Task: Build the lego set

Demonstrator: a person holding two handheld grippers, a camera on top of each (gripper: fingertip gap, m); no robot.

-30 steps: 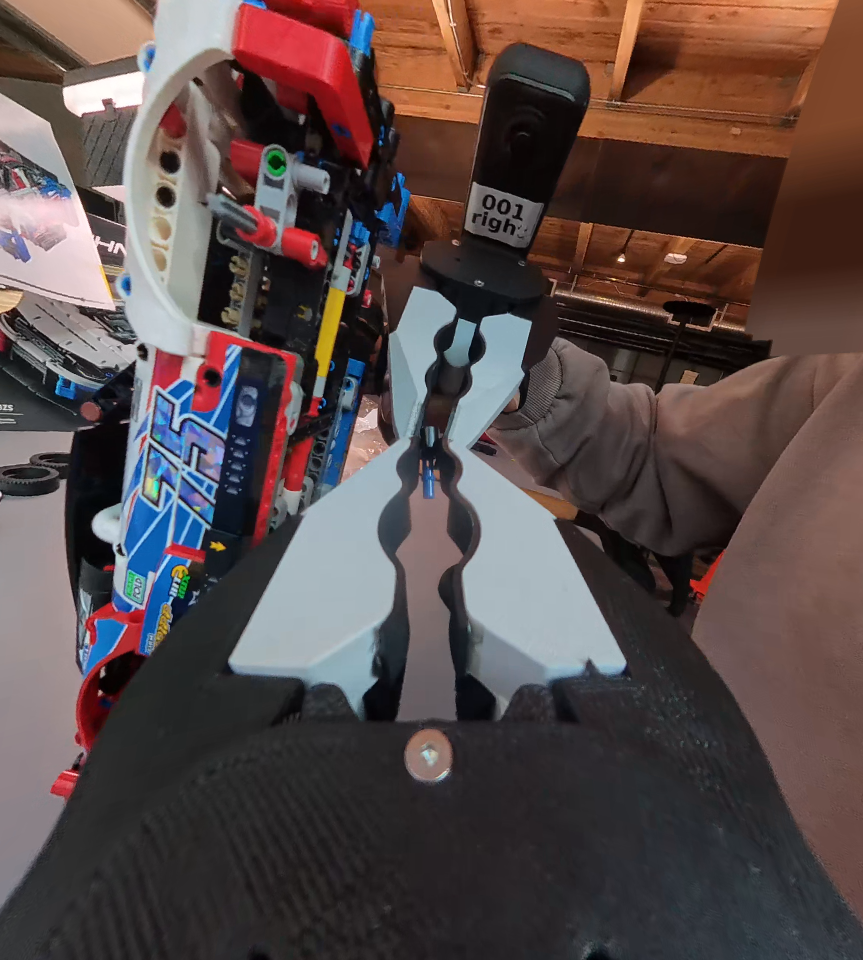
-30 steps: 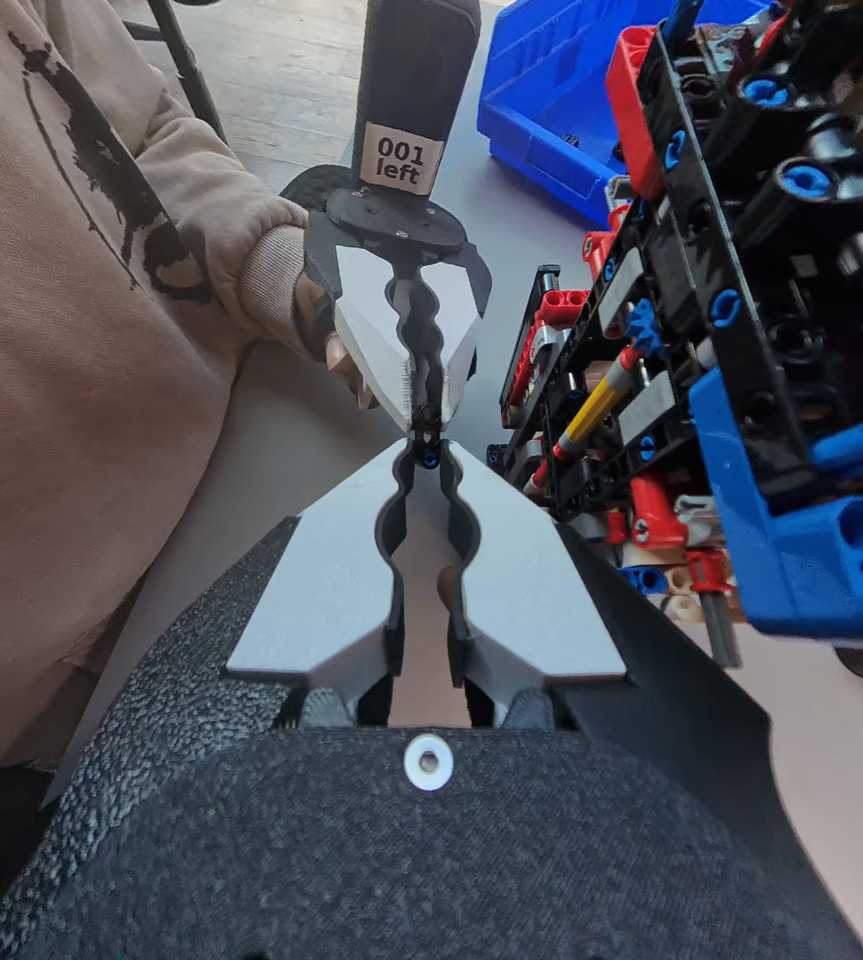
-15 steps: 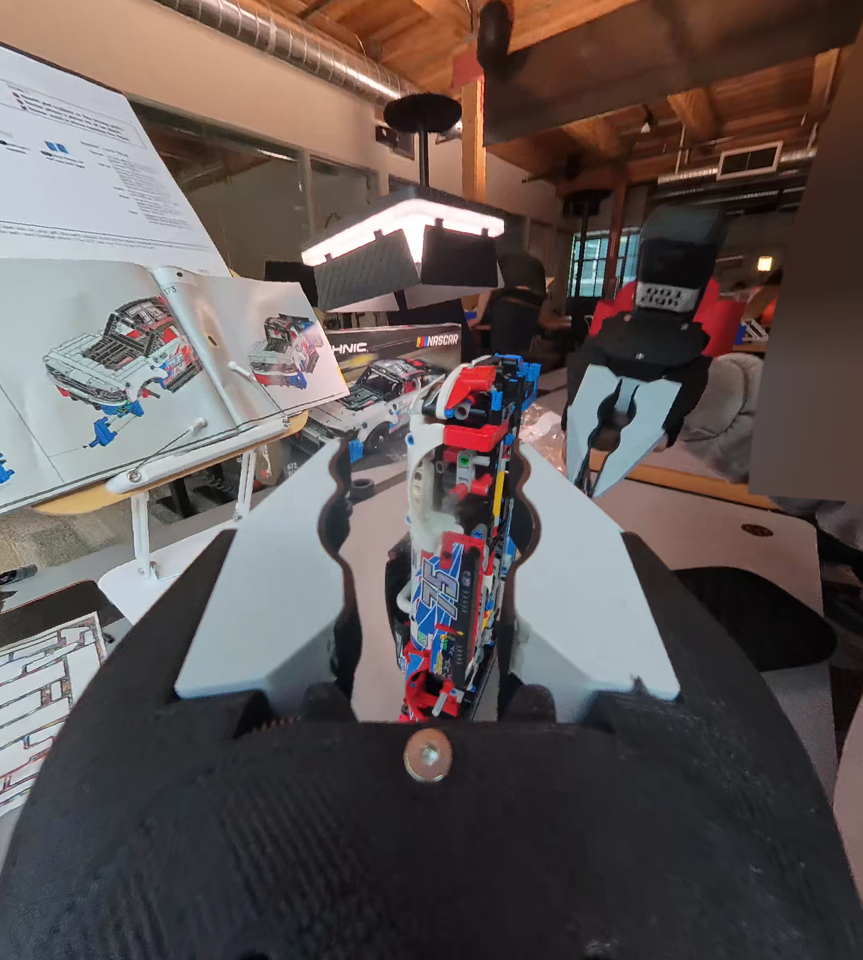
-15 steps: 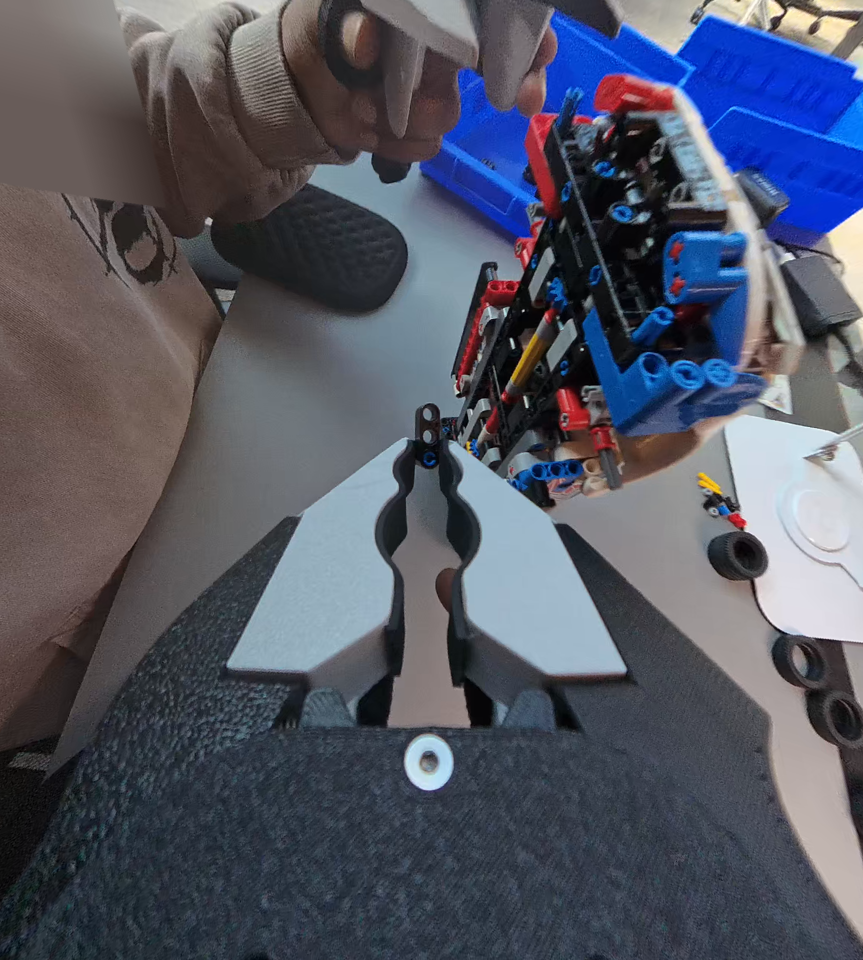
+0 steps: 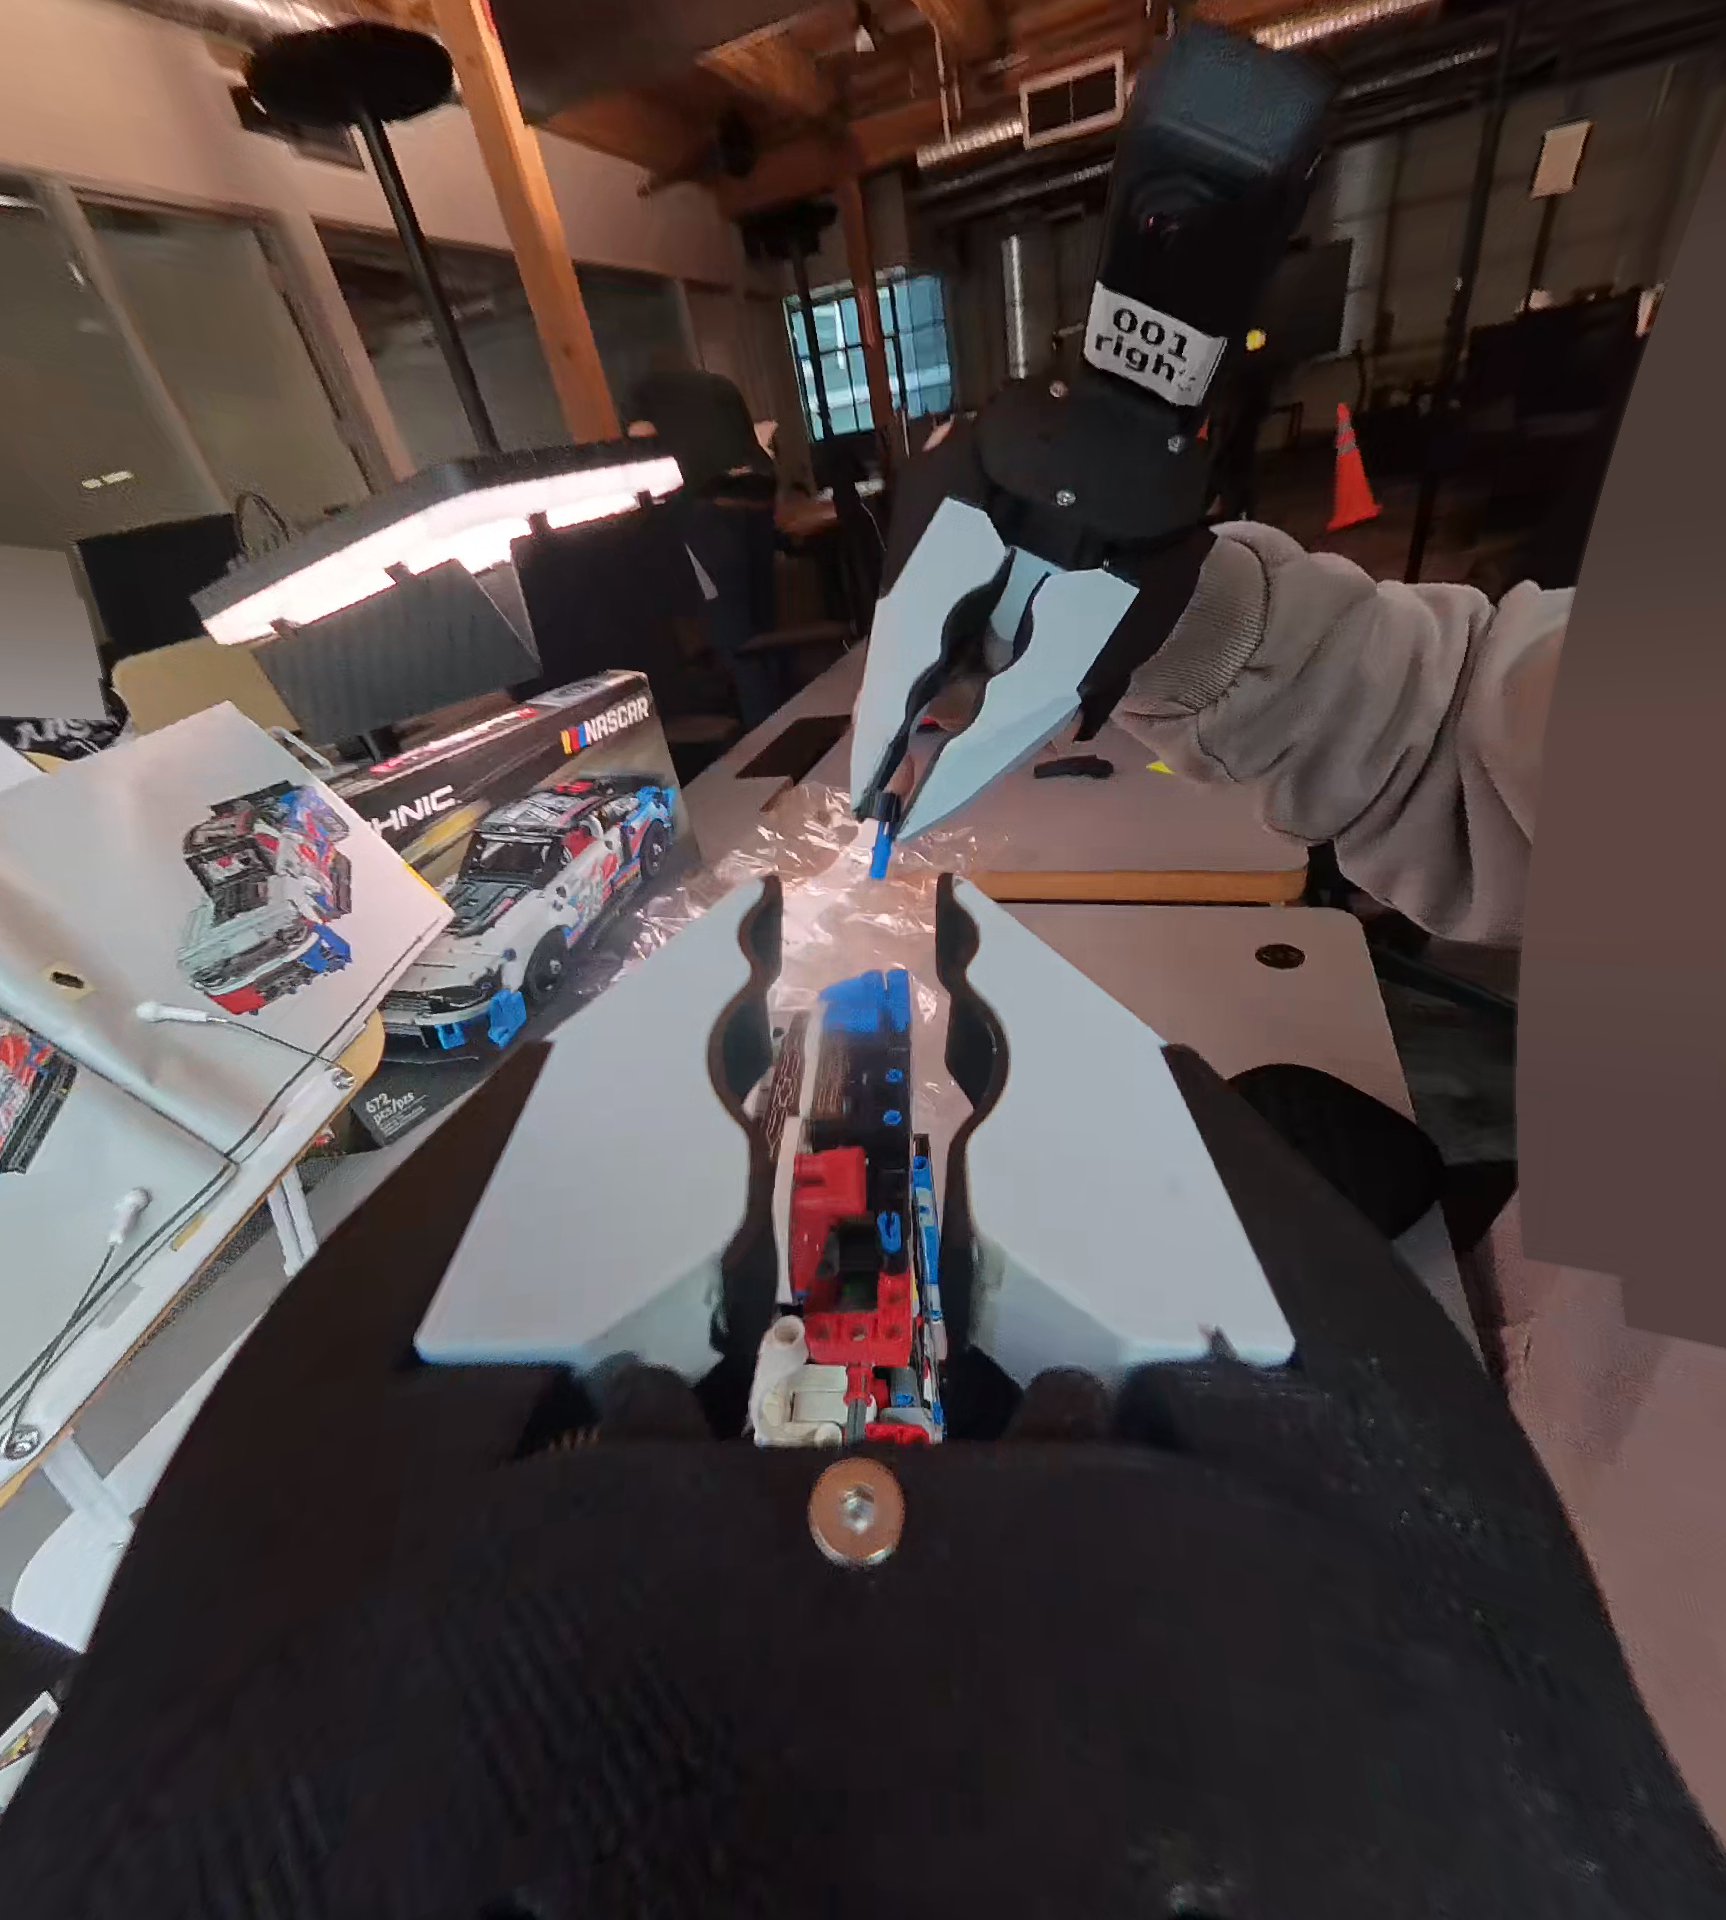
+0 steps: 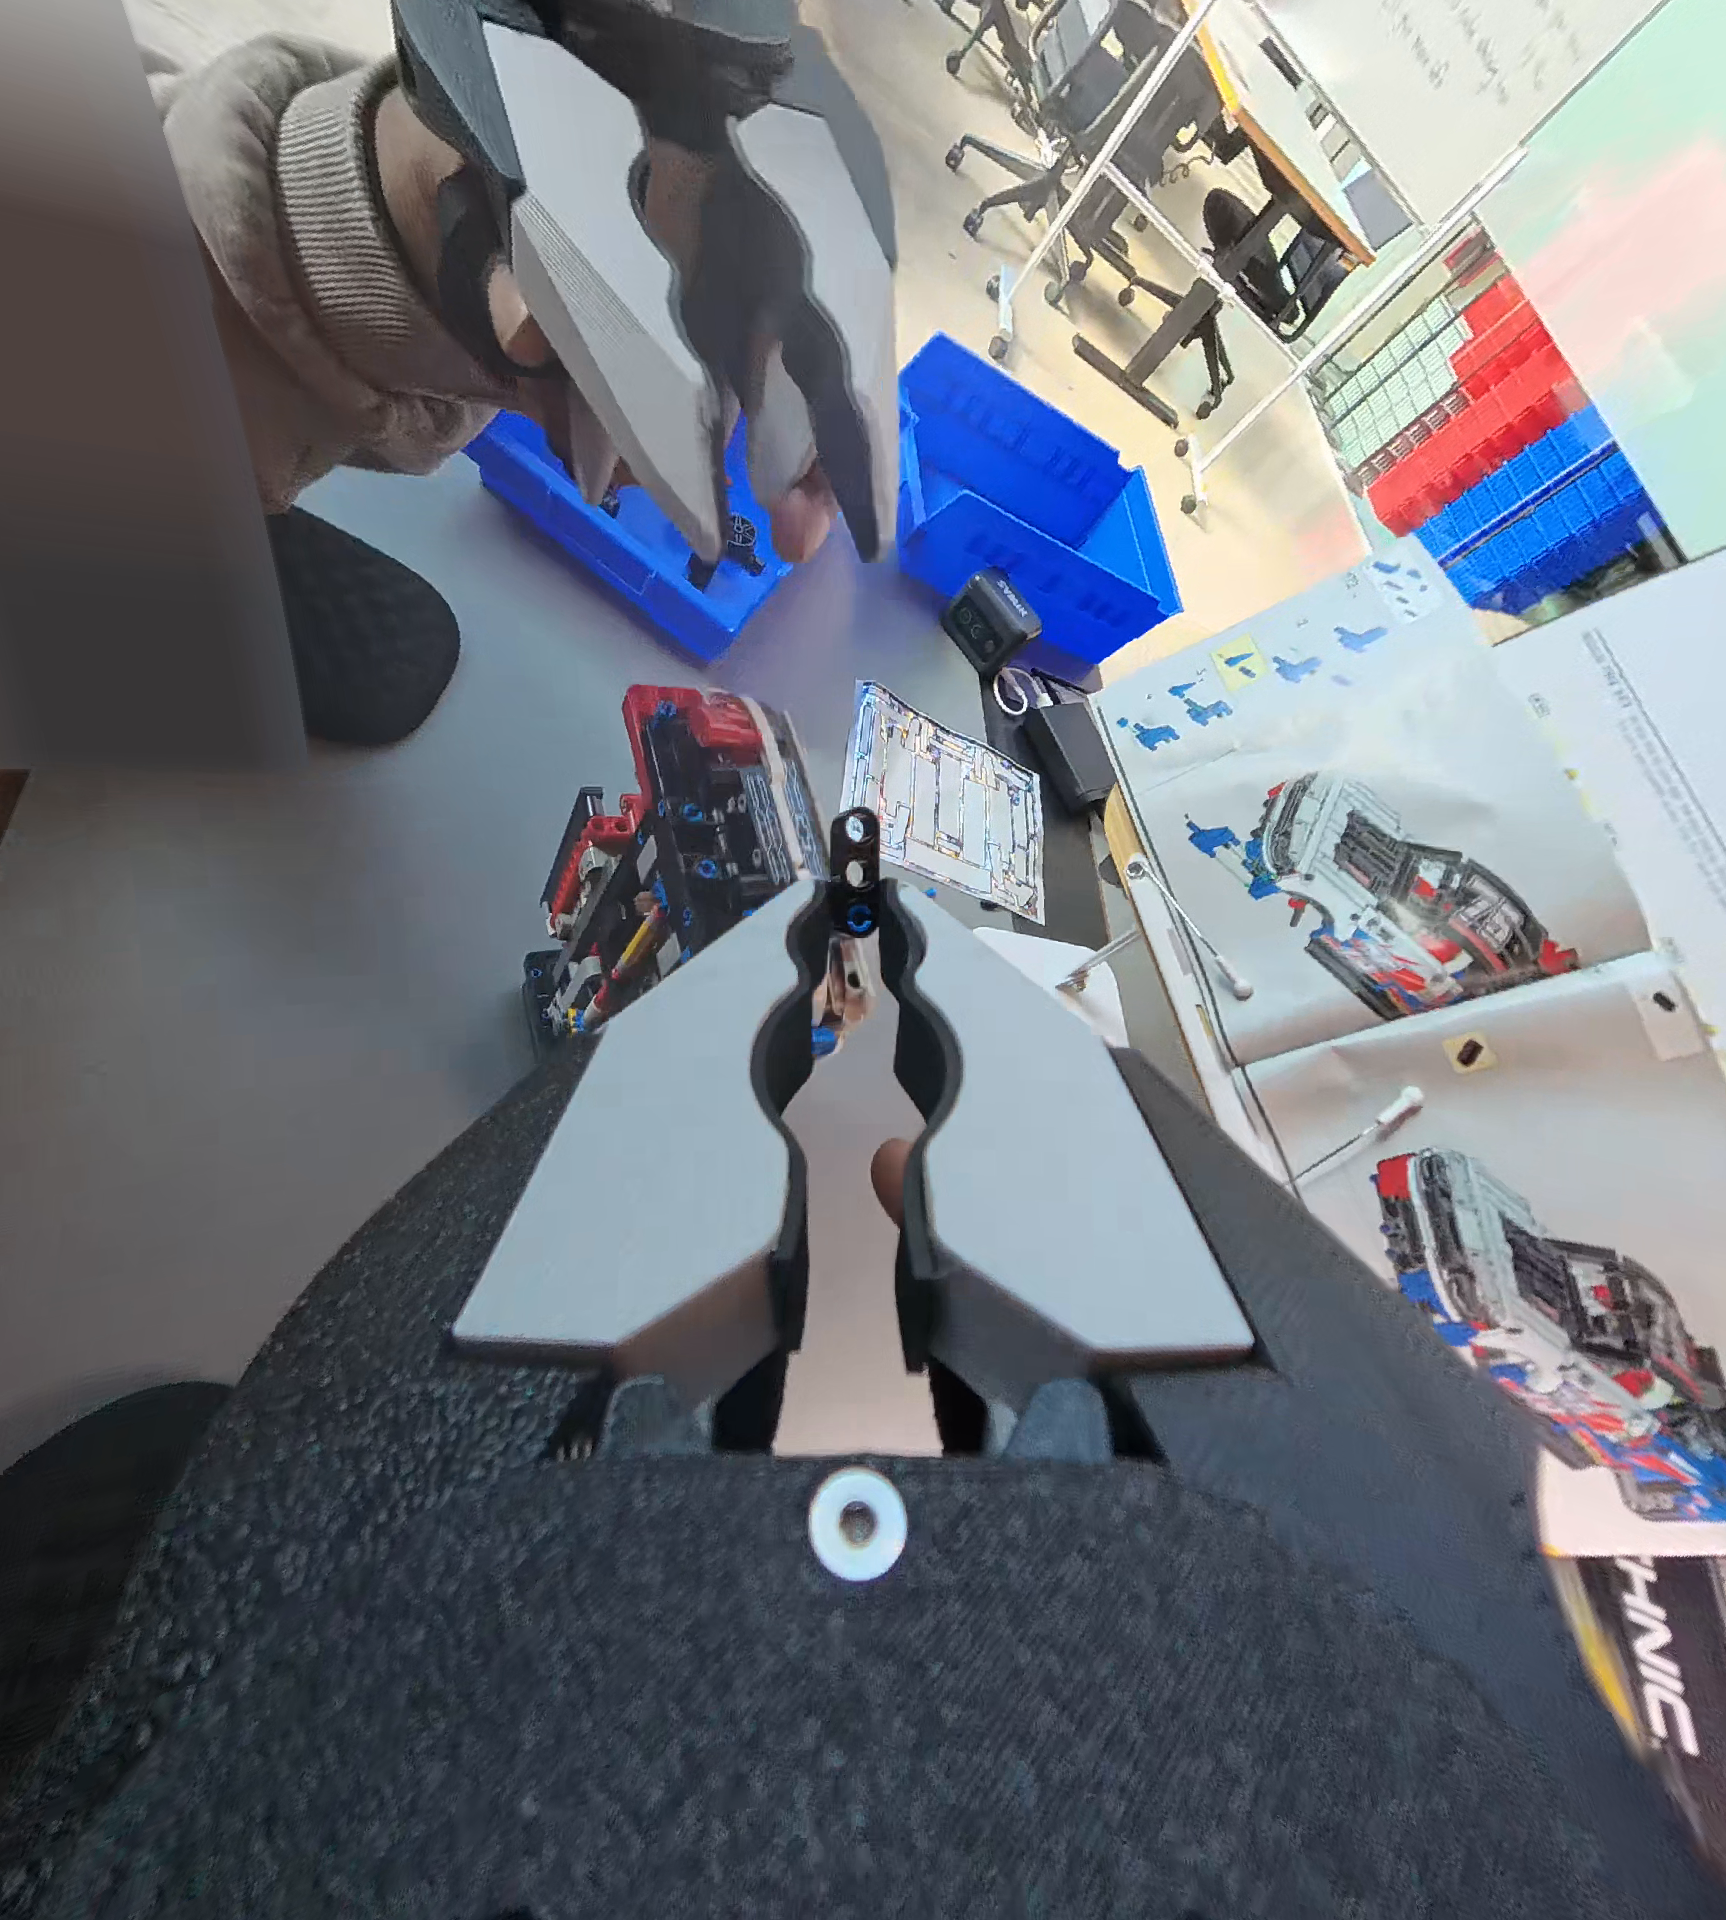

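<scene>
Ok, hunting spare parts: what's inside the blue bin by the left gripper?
A few small black pieces show in the blue bin; the left gripper and a hand cover the rest.

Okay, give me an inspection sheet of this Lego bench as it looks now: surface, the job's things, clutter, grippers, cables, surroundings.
Surface: grey table, bare in front of the model.
Job's things: part-built car model on the table; small black beam with blue pin; open instruction booklet on a stand; set box.
Clutter: sticker sheet, two blue bins, crumpled clear plastic, small black device.
Grippers: right gripper shut on the beam; left gripper open above the model, touching nothing.
Cables: nothing seen clearly.
Surroundings: desk lamp, orange cone, office chairs.
</scene>
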